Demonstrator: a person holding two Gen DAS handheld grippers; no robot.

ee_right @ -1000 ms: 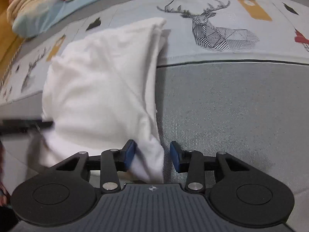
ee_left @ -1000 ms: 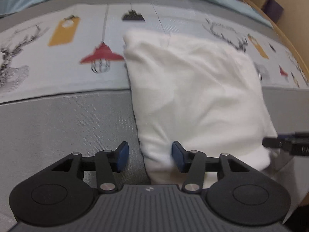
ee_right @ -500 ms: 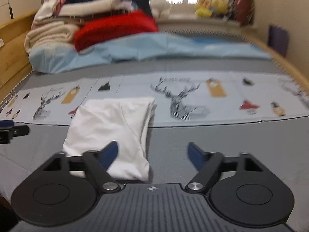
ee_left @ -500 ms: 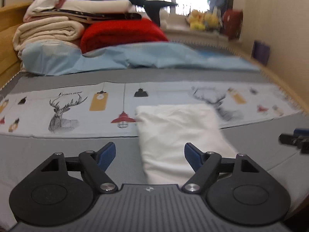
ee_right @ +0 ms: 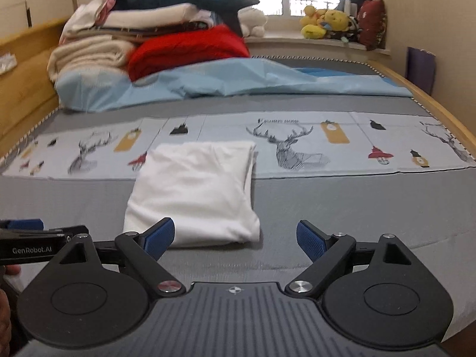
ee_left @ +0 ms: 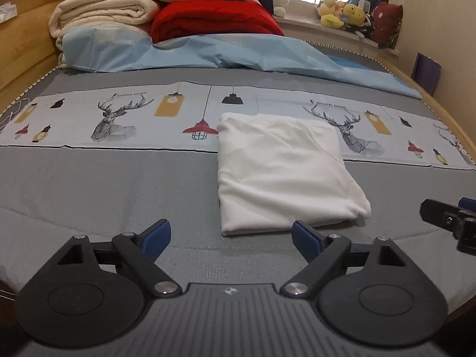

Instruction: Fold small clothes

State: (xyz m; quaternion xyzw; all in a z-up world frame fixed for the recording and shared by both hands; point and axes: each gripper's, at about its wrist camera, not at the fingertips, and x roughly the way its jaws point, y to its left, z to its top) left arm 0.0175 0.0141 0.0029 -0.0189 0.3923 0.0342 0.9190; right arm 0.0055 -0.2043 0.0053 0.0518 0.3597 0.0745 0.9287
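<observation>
White garment (ee_left: 282, 172) folded flat on bed (ee_left: 89, 196); left gripper (ee_left: 230, 238), right gripper (ee_right: 235, 239) level, spread wide, holding nothing.

You see white garment (ee_left: 282, 172) folded into neat rectangle, lying flat on bed (ee_left: 104, 184), far edge over deer-print strip (ee_left: 119, 119), untouched.

One folded white garment (ee_left: 282, 175) at bed (ee_left: 104, 190) centre; one red blanket (ee_left: 214, 19) at twelve o'clock; one blue sheet (ee_left: 208, 52); two grippers.
</observation>
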